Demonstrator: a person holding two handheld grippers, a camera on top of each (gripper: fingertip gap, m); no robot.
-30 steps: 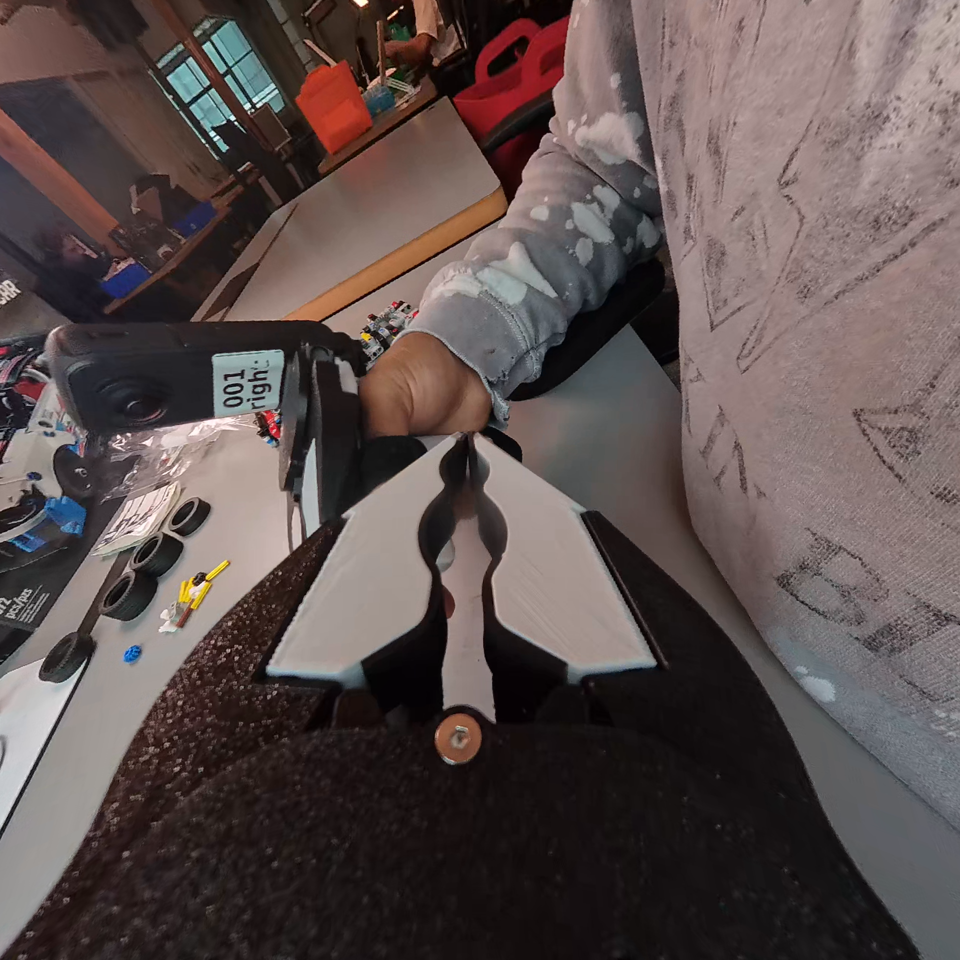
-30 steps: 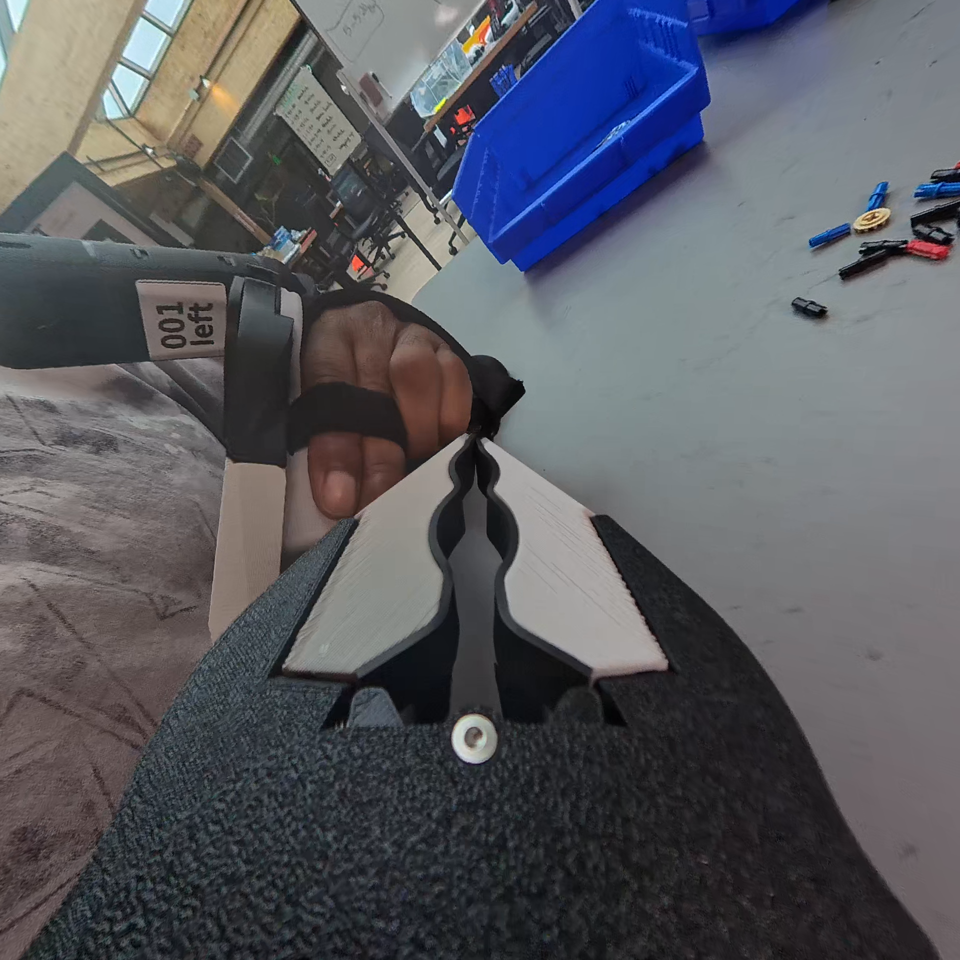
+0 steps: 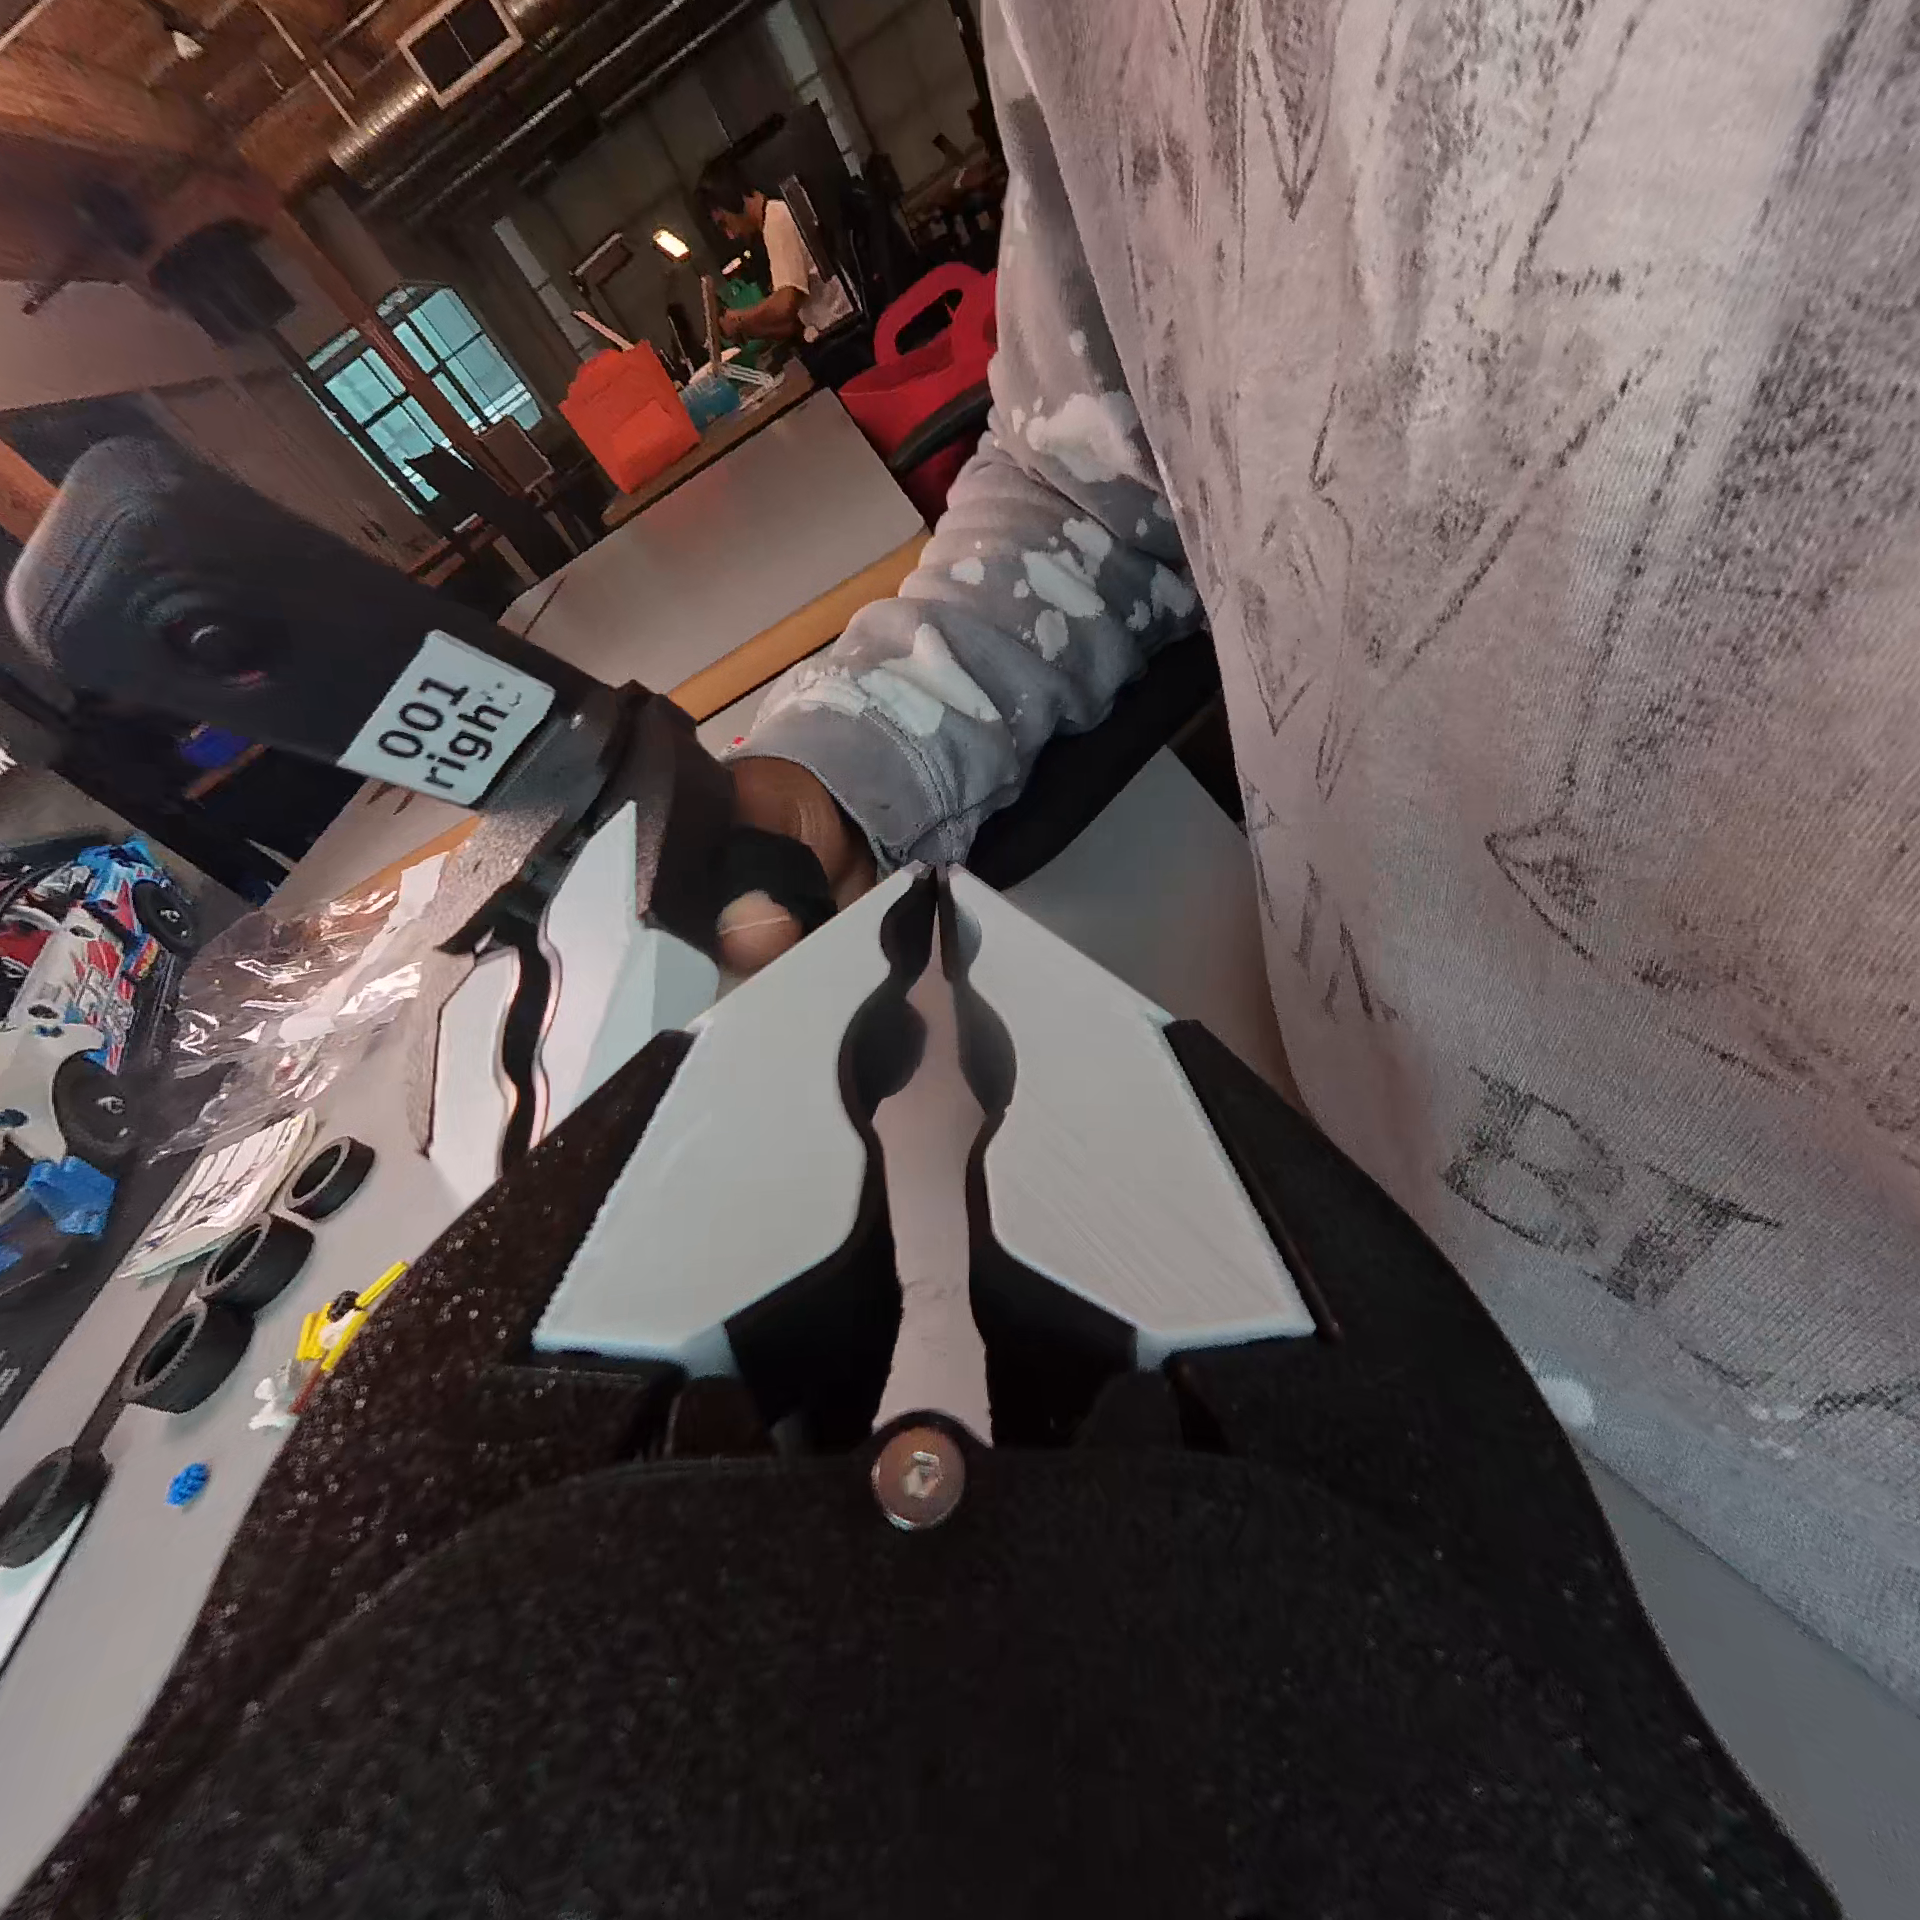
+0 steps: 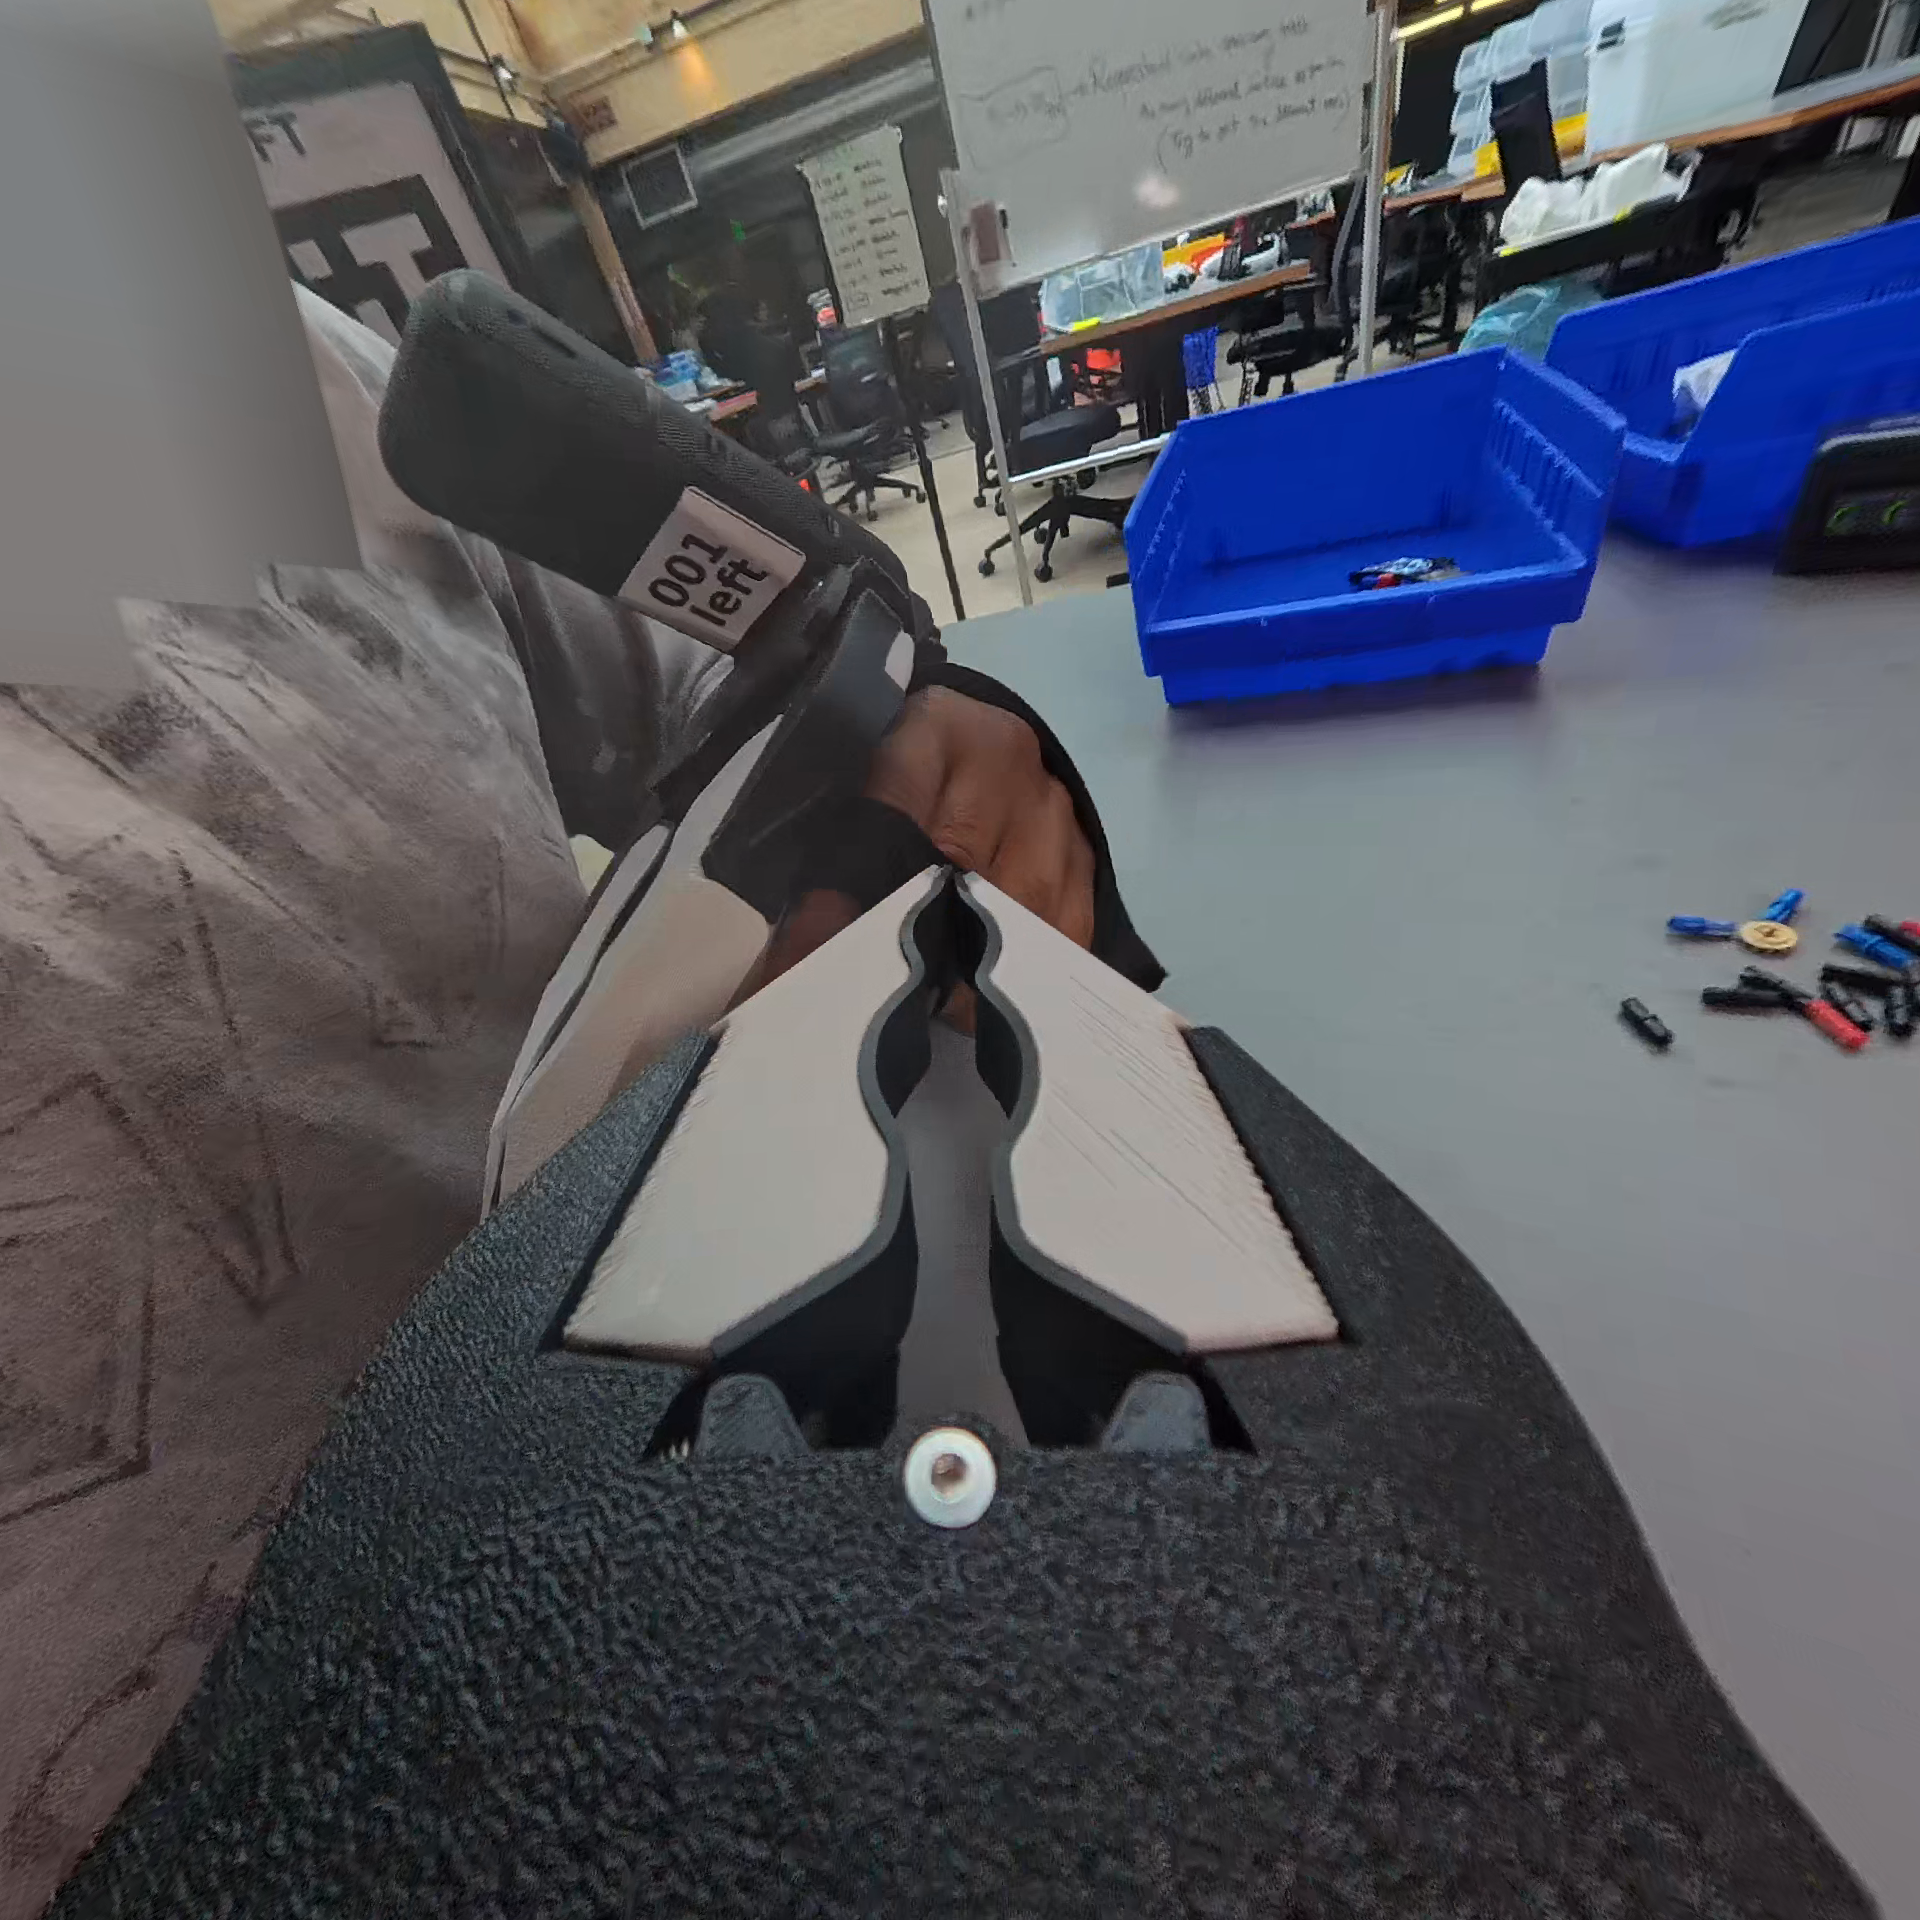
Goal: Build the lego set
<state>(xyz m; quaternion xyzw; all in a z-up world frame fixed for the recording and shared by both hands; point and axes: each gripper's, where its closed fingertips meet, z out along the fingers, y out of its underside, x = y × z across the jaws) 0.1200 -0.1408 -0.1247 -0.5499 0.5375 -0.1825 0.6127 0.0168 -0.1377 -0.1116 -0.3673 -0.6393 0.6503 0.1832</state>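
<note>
A large shared workshop or maker lab with exposed brick and ceiling ducts. A rolling whiteboard (image 4: 1143, 125) stands as the landmark: behind it and to its right run long workbenches (image 4: 1174, 301) crowded with clutter, with office chairs (image 4: 1049, 468) below it. Nearer than the whiteboard, a grey table (image 4: 1455, 831) holds blue parts bins (image 4: 1351, 540) and scattered small building pieces (image 4: 1808, 977).

The left white-fingered black tongs (image 3: 932, 875) have tips pressed together, empty, mid-frame; the right white-fingered black tongs (image 4: 951, 875) likewise, each pointing at the other's gripping hand.
</note>
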